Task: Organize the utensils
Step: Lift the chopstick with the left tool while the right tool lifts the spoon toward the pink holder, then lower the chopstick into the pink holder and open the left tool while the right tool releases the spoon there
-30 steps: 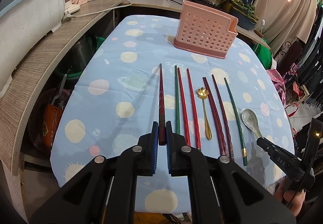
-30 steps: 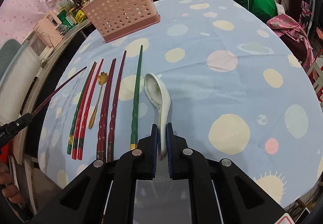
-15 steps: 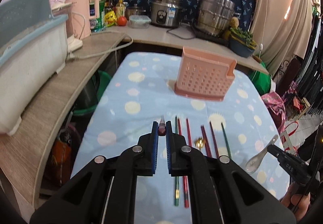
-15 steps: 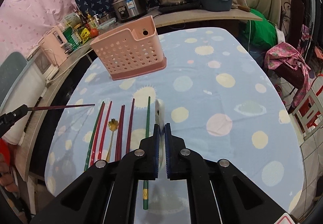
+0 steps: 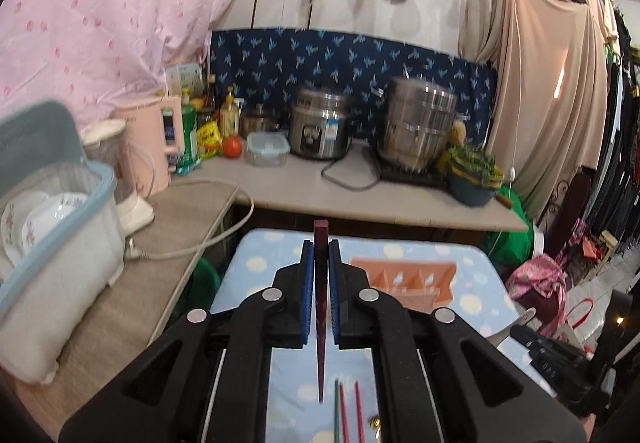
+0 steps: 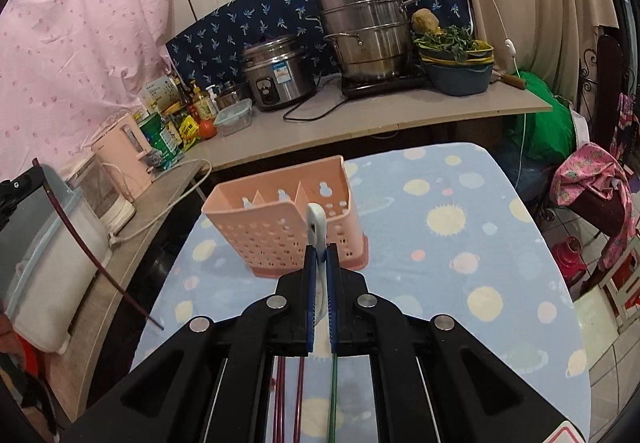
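Above table, L gripper (image 5: 319, 255) fingers clamp maroon chopstick (image 5: 320, 323), R gripper (image 6: 319, 263) clamps spoon (image 6: 317, 223), both tilted down.

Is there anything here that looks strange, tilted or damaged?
Nothing looks spilled or damaged. The pink utensil holder stands upright on the table. The left gripper holds a dark red chopstick with its tip hanging down; the right gripper holds a white spoon.

The caddy (image 6: 286, 227) stands on the table (image 6: 460, 283), nearer its far end. Behind the table runs a counter (image 6: 400, 111) bearing a cooker (image 6: 276, 73) left of a steamer (image 6: 366, 35). Chopsticks (image 5: 347, 417), perhaps three, lie at the near edge.
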Tool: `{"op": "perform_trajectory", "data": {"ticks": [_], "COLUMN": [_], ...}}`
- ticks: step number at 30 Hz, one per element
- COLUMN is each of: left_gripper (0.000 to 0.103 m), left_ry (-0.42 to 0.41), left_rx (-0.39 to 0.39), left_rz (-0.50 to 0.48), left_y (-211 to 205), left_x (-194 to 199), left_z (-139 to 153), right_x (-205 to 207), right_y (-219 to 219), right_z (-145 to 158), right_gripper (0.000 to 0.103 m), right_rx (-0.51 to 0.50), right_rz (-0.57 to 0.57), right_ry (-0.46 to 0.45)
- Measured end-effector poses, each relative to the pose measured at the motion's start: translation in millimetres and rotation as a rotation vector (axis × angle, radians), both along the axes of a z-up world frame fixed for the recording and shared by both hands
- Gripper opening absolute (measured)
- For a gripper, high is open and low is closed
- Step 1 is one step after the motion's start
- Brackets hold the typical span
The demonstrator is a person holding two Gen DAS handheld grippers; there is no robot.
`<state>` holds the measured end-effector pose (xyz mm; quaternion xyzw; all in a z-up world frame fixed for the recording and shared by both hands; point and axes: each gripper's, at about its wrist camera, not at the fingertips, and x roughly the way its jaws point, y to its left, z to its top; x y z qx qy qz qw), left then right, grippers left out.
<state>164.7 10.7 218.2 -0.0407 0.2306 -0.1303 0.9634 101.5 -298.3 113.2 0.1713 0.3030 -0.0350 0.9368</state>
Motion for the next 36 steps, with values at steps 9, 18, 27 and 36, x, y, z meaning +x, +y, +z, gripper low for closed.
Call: {"op": "perform_trajectory", "data": {"ticks": [9,18,27,36], "left_gripper": [0.007,0.007,0.007,0.009], "left_ry": [-0.161,-0.061,0.029,0.059], "left_rx": [-0.086,-0.104,-0.114,-0.099], "left_rz": [-0.007,-0.012,-0.001,0.044], "left_y": [-31.3,-57.5,-57.7,-46.1], "left_x": [42.4,102.8,127.9,112.4], "left_z": [56.4,3.4,-49.9,-61.5], "right_x": [75.3,126.7,136.3,113.3], "right_y": [-20.8,-25.0,-26.7,-25.6], "right_z": [23.6,-9.9,-37.0,-29.7], "right_gripper": [0.005,0.005,0.006,0.009], "right_rx": [0.011,0.010,0.006,0.019], "right_rz": [-0.052,-0.036,-0.035,-0.050], "right_ry": [-0.058,0.036,0.087,0.062]}}
